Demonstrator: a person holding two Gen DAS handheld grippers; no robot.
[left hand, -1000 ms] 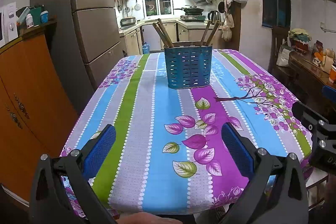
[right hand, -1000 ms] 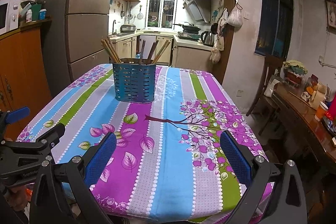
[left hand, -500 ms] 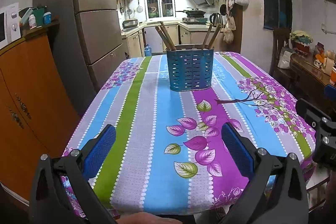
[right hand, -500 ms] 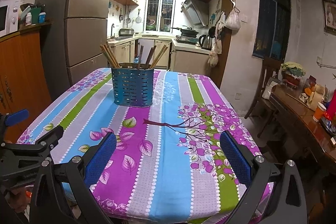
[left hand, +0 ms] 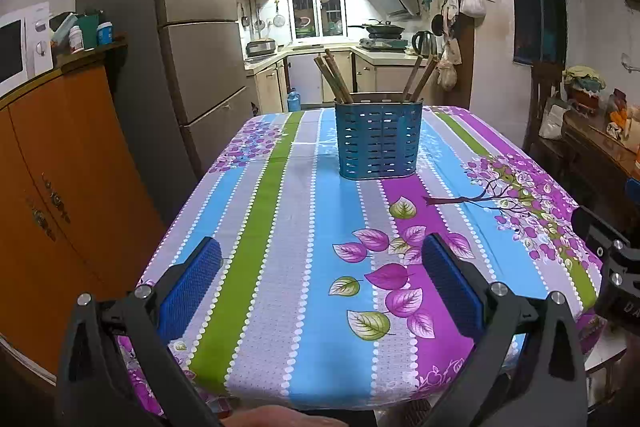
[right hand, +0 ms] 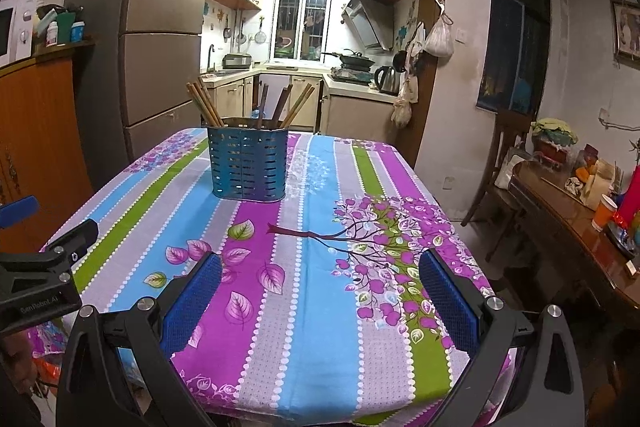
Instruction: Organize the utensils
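Note:
A blue slotted utensil holder (left hand: 379,139) stands upright at the far middle of the table, also in the right wrist view (right hand: 248,165). Several brown wooden chopsticks (left hand: 334,78) lean out of it, some to the left and some to the right (right hand: 295,106). My left gripper (left hand: 320,281) is open and empty, held over the table's near edge. My right gripper (right hand: 320,287) is open and empty, held over the near edge to the right of the left one. Both are well short of the holder.
The table carries a striped floral cloth (left hand: 280,227). An orange cabinet (left hand: 60,195) and a tall fridge (left hand: 200,67) stand on the left. A wooden side table (right hand: 572,227) with clutter and a chair (right hand: 504,147) stand on the right. The kitchen lies beyond.
Both grippers have drawn back slightly and tilted up, so the holder sits a little lower in both views. Both stay open and empty.

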